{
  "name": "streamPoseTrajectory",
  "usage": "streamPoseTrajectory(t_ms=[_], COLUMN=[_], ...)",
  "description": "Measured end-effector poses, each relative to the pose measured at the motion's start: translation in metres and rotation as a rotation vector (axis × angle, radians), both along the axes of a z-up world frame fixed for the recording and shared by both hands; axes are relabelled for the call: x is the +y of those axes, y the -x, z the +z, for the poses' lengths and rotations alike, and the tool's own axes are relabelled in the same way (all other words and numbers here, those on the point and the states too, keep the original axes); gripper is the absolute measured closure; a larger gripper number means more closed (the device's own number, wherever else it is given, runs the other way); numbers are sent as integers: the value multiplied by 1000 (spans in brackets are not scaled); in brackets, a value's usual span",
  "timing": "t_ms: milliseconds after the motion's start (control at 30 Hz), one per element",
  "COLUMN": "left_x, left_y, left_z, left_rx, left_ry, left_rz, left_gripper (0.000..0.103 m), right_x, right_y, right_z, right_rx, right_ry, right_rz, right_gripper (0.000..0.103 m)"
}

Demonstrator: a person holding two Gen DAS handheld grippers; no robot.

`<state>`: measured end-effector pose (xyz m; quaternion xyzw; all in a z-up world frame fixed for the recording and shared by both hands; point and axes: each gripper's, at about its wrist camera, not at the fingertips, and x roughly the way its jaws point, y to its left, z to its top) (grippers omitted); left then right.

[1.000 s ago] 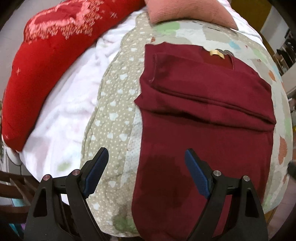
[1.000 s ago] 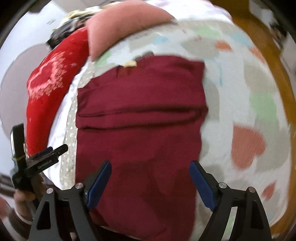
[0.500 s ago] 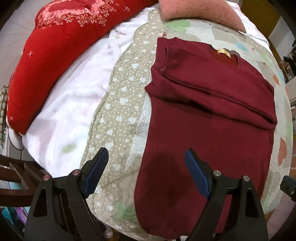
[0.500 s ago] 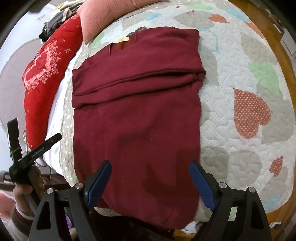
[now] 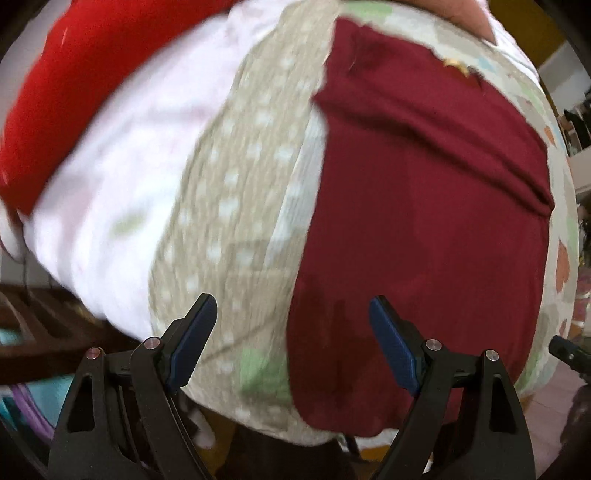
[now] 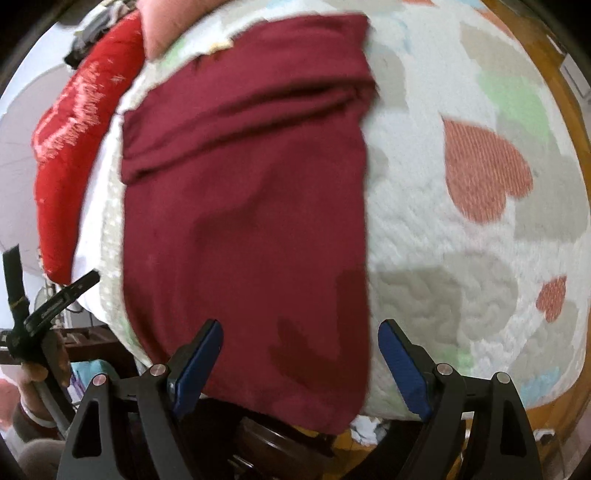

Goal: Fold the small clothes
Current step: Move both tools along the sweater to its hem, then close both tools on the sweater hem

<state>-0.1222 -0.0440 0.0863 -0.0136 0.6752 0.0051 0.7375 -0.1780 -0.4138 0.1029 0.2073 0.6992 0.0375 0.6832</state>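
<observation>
Heart-patterned quilt (image 6: pixel 461 229) under maroon garment (image 6: pixel 251 206), red blanket (image 5: pixel 74 92) alongside.

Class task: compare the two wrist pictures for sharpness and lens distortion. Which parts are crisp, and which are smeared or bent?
Left wrist view: the quilt and maroon garment are smeared by motion blur, while the left tongs stay crisp. Right wrist view: milder blur on the garment's edges, right tongs sharp. Both views: fisheye bulges the bed into a dome.

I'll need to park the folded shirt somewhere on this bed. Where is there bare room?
The widest free patch is the heart-print quilt right of the maroon shirt, out to the wooden edge. A narrower dotted strip runs between the shirt and white blanket. The far end is crowded: red blanket, pink pillow.
</observation>
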Motion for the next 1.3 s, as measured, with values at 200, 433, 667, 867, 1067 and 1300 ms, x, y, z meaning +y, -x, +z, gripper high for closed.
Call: streamPoseTrajectory(t_ms=[200, 433, 667, 867, 1067, 1300], left_x=[21, 2, -13, -27, -31, -45], left_y=[28, 44, 53, 58, 55, 47], left_z=[-33, -57, -60, -63, -66, -63], left_rx=[77, 103, 83, 82, 86, 89], left_ry=[103, 76, 41, 30, 18, 47], left_rz=[80, -34, -56, -49, -49, -57], left_gripper=[19, 19, 19, 18, 17, 24], right_x=[-2, 0, 8, 16, 36, 37], right_y=[24, 42, 49, 46, 40, 32], right_z=[-32, -59, -59, -59, -59, -45], right_rx=[63, 71, 47, 56, 58, 21], right_ry=[23, 13, 14, 44, 137, 43], right_rz=[40, 46, 104, 125, 189, 207], right_gripper=[19, 18, 9, 9, 27, 77])
